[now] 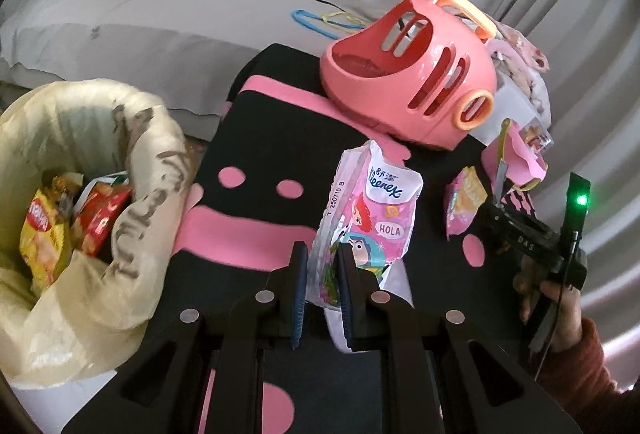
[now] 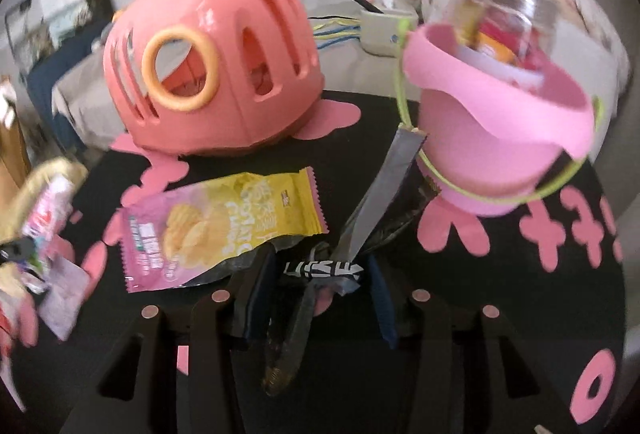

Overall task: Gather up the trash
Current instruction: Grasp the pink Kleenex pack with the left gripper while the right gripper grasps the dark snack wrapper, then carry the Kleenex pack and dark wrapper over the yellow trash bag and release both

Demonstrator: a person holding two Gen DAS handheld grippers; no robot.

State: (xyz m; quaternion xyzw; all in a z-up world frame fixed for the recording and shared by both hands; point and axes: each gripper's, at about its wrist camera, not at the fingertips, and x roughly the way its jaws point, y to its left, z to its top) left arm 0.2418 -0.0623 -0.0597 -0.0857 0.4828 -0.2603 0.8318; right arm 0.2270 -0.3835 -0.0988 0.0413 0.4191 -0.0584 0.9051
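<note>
My left gripper (image 1: 323, 274) is shut on a pink Kleenex tissue pack (image 1: 372, 210) and holds it upright above the black and pink table (image 1: 256, 154). A trash bin (image 1: 80, 194) lined with a cream bag stands at the left, with snack wrappers inside. My right gripper (image 2: 320, 286) stands around a black and silver wrapper (image 2: 360, 226) on the table, its jaws still apart. A yellow and pink potato chips bag (image 2: 224, 226) lies just left of it. The tissue pack shows blurred at the left edge of the right wrist view (image 2: 44, 214).
A coral plastic basket (image 1: 412, 74) lies on its side at the table's back; it also shows in the right wrist view (image 2: 208, 66). A pink bucket (image 2: 500, 138) with a clear jar in it stands at right. A grey bed (image 1: 160, 6) lies behind.
</note>
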